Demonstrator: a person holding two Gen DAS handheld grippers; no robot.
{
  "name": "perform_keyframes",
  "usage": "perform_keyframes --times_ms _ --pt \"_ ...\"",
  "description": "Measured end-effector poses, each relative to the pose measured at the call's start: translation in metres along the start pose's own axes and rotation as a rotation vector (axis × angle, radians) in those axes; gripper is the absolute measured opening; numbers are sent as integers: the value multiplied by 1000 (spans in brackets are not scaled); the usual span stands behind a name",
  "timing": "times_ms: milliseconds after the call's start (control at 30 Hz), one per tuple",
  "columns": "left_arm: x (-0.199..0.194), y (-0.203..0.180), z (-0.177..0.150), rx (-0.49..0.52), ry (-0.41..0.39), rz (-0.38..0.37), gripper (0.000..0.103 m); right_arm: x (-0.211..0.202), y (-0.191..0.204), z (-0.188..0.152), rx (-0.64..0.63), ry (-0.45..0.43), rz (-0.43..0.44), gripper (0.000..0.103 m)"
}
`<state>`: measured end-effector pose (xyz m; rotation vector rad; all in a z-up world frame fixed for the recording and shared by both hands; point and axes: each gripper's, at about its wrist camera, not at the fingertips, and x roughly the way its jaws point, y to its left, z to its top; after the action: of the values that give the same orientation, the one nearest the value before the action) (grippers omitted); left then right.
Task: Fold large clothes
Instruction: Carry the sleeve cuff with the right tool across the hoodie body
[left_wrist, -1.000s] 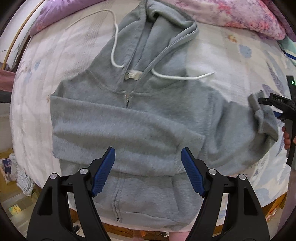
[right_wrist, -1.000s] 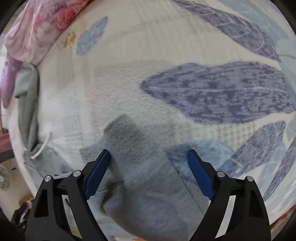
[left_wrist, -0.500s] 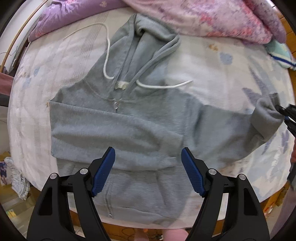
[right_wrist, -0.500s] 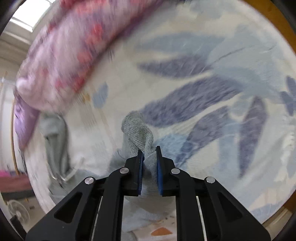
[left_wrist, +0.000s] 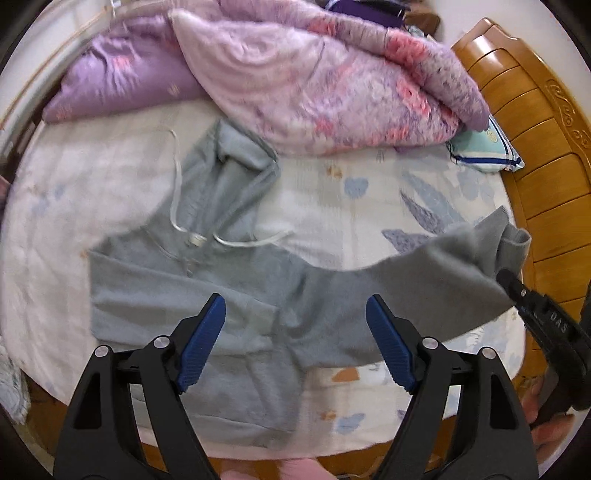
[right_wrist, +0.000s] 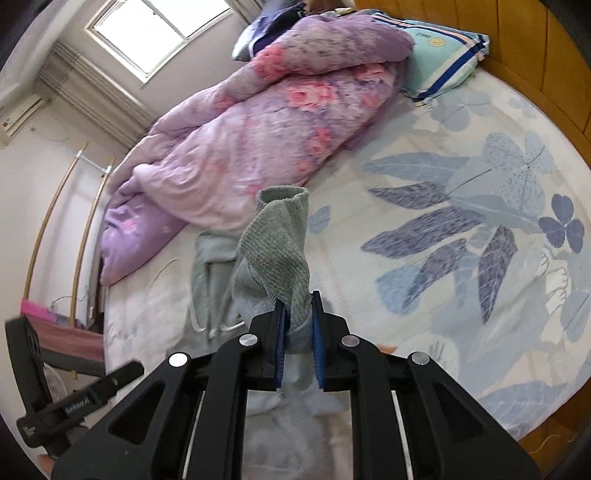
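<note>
now: sleeve cuff pinched, hoodie half laid out

still early in the fold, by the look of it. grey hoodie (left_wrist: 192, 295) lies front-up on the bed (left_wrist: 351, 192), hood toward the pink-and-purple quilt (left_wrist: 314, 81), hem at the near edge. one sleeve already lies across the chest

right tool (right_wrist: 297, 325) is clamped narrow on the ribbed cuff (right_wrist: 280, 236) of the other sleeve (left_wrist: 424, 280); its jaws have just been closing, and the cuff sits pinched between the blue pads, standing up above them. seen from the left wrist, that sleeve hangs lifted off the bed toward the wooden headboard (left_wrist: 535, 155)

left tool (left_wrist: 295, 343) stands wide, jaws having just opened a little further, nothing between them, above the hoodie's body

handling, judged: thick fleece, soft and limp, some weight to it. it will sag and drag, not slip. the ribbed cuff is a firm, grippy hold; hem corners and shoulder seams look like the next good holds. loose white drawstrings (left_wrist: 255, 242) may trail and catch

writing: "das" on the right tool's arm, seen from the left wrist. small print on the left tool's arm and a round mark on the teal pillow (right_wrist: 439, 55) are too small to read
</note>
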<state>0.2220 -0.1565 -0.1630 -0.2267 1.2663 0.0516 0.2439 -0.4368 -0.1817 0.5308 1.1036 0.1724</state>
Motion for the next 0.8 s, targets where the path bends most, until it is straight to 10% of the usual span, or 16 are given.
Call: perform_keyframes --times_ms 800 --pt "-24 276 -31 -219 3 1 81 117 258 -151 -133 86 29 12"
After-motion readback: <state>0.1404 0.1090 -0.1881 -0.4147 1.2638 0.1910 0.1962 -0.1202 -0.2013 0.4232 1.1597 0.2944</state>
